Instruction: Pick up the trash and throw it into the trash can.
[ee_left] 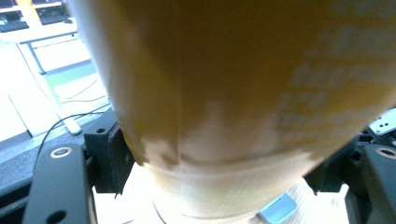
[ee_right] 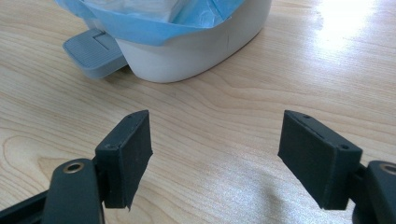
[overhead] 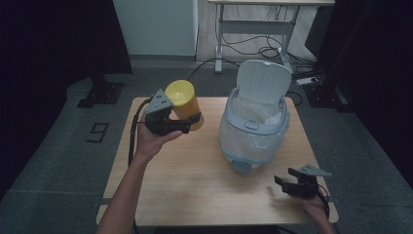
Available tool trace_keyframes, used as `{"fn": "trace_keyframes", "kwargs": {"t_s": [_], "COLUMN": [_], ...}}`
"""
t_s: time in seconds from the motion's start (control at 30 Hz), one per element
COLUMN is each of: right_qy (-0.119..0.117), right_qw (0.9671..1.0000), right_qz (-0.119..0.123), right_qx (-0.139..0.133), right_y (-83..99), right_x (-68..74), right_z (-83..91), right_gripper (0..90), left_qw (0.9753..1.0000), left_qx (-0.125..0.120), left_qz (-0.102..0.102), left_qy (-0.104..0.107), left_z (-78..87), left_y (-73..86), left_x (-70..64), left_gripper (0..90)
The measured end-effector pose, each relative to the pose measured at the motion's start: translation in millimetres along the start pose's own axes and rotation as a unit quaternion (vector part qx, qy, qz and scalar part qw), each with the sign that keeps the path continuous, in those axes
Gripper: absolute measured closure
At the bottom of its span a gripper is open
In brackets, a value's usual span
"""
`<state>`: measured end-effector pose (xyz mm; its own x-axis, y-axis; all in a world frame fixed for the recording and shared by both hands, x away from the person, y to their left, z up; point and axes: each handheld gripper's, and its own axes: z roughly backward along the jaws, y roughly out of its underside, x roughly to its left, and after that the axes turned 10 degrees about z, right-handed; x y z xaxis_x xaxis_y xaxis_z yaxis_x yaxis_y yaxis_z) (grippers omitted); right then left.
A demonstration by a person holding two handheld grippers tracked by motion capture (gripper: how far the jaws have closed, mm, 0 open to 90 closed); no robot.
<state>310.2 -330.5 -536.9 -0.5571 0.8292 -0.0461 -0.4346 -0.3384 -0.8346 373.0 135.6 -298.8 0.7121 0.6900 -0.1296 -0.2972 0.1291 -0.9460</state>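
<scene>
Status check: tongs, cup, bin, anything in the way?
Left tongs shut on yellow cup, lifted. Right tongs open, empty, near table. Bin lid up, bag in. Path clear.

a "9" on the floor [overhead: 99,132] (left of table)

We see a yellow cup [overhead: 183,100], a pale grey-white bin [overhead: 253,127] with blue liner [ee_right: 154,28], on light woodgrain table [overhead: 195,180].
</scene>
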Motion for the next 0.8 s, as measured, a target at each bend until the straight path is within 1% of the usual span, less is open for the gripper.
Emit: {"fn": "trace_keyframes", "kwargs": {"t_s": [0.43, 0.8], "right_qy": [0.0, 0.0], "right_qw": [1.0, 1.0], "right_qz": [-0.003, 0.0], "right_qx": [0.0, 0.005], "right_y": [0.4, 1.5], "right_x": [-1.3, -0.8], "right_z": [0.6, -1.5], "right_gripper": [24.8, 24.8], "left_qw": [0.9999, 0.9997], "left_qx": [0.001, 0.0], "left_qz": [-0.007, -0.002], "left_qy": [0.013, 0.026], "left_z": [-11.6, -24.5], "left_y": [-17.9, -26.9], "left_x": [-6.8, -8.8], "left_gripper": [23.8, 23.8]}}
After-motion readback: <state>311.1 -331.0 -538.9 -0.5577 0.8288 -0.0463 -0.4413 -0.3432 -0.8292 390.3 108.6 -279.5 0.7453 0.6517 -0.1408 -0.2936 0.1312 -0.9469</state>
